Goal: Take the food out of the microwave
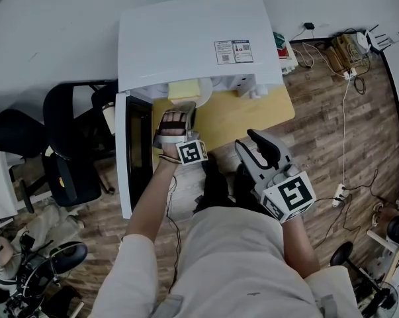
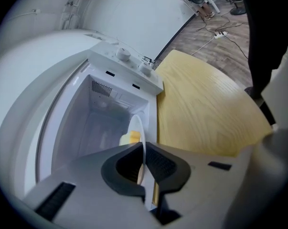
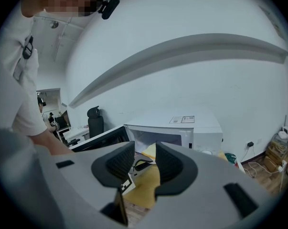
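A white microwave (image 1: 192, 38) stands on a yellow wooden table (image 1: 252, 114) with its door (image 1: 130, 154) swung open to the left. At its mouth a white plate (image 1: 204, 91) carries yellow food (image 1: 184, 89). My left gripper (image 1: 179, 114) reaches into the opening. In the left gripper view its jaws (image 2: 144, 163) are shut on the plate's thin rim (image 2: 140, 128), seen edge-on, with the food (image 2: 132, 137) just beyond. My right gripper (image 1: 252, 148) hangs back over the table's near edge. It is open (image 3: 144, 163) with nothing between its pads, facing the microwave (image 3: 182, 128).
The open door juts toward me at the left. A black office chair (image 1: 70, 144) stands left of it. Cables and a power strip (image 1: 341, 194) lie on the wooden floor at the right. The microwave's knobs (image 2: 123, 55) sit beside the cavity.
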Motion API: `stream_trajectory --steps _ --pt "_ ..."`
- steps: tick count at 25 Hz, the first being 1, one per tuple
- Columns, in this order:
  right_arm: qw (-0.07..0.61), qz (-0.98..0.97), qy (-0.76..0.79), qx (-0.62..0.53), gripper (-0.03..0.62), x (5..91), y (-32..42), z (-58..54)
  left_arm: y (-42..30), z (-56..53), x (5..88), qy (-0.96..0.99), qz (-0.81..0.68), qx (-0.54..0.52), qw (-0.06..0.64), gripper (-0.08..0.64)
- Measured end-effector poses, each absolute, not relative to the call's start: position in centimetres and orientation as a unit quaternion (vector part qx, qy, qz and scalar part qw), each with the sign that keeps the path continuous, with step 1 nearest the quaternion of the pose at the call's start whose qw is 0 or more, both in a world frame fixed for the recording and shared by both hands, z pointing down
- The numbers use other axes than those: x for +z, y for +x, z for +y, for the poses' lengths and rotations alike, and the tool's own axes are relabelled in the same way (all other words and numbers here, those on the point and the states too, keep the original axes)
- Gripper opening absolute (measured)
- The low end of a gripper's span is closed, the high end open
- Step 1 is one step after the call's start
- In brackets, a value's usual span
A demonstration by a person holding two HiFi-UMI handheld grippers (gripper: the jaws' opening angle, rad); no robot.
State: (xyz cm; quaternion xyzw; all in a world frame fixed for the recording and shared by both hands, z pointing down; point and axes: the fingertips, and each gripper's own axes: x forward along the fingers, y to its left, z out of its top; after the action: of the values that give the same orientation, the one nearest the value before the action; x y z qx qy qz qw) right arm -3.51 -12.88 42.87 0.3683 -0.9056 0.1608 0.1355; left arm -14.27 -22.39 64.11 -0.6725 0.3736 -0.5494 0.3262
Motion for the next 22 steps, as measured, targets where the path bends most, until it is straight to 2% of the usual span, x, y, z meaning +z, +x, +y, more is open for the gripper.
stream_trajectory --steps 22 --pt "0.128 -0.920 0.341 0.149 0.133 41.5 0.4 -10.7 -13.6 -20.2 59.8 -0.609 0.432 -0.556 0.366 0.014"
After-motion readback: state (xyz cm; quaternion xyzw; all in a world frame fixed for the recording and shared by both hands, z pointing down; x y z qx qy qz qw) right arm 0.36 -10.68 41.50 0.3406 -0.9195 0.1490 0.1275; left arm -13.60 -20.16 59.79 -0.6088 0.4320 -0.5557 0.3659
